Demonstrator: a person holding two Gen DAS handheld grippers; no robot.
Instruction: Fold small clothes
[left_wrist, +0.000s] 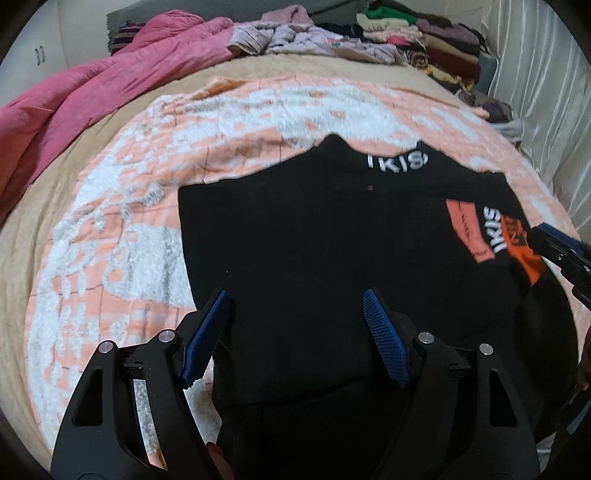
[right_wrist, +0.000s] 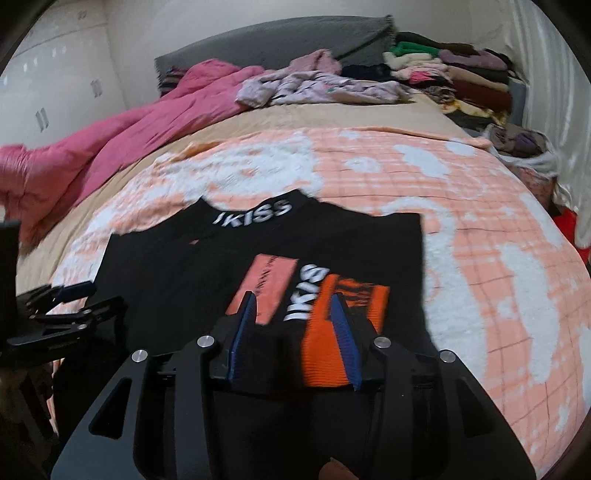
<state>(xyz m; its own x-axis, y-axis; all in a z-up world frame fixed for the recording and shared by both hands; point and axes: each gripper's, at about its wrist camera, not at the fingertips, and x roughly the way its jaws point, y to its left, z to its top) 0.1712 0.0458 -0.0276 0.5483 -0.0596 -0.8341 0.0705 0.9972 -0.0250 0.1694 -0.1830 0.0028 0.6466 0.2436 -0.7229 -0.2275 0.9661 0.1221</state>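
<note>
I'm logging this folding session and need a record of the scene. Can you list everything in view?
black top: one, black with white IKISS lettering and pink and orange patches, spread flat on the blanket
blanket: one, peach and white, covering the near part of the bed
bedsheet: one, beige, under the blanket
quilt: one, pink, bunched along the left of the bed
loose clothes: a heap, pale lilac, far end of the bed
folded clothes: a stack, mixed colours, far right corner
left tool: one, black with blue pads, open over the top
right tool: one, black with blue pads, open over the orange patch
</note>
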